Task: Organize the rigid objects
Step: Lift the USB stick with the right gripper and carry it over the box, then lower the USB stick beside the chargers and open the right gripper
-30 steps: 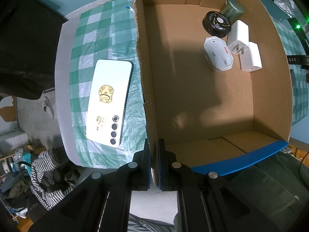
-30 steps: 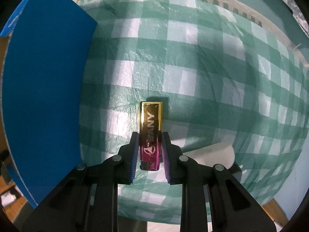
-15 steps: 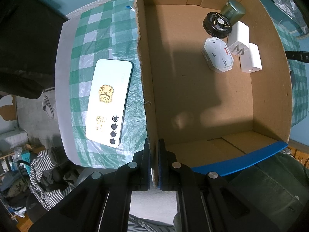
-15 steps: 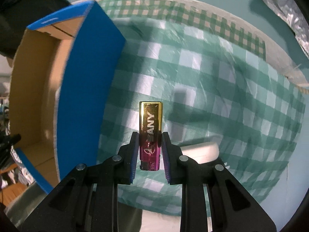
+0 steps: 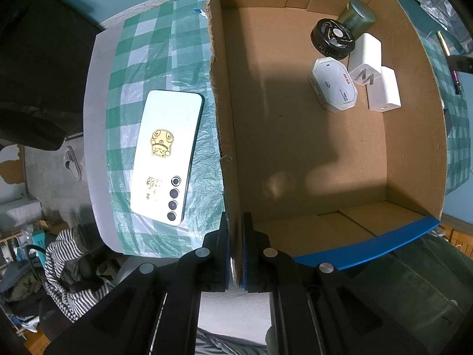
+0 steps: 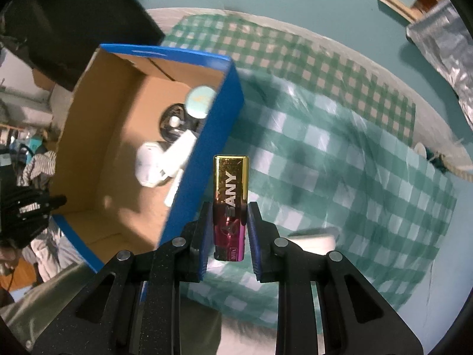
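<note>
- The right gripper [image 6: 230,230] has its fingers clamped on the pink end of a gold-and-pink lighter [image 6: 231,195], whose long axis runs straight out along the fingers.
- The open cardboard box [image 6: 204,148] lies to the lighter's left, across its blue wall, so the carry probably goes that way.
- The left gripper [image 5: 235,254] is pinched on the box's side wall [image 5: 224,118], steadying it.

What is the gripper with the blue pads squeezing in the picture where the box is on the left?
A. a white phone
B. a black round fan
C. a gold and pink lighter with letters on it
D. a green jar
C: the right gripper is shut on the gold and pink lighter, held up above the checked cloth.
</note>
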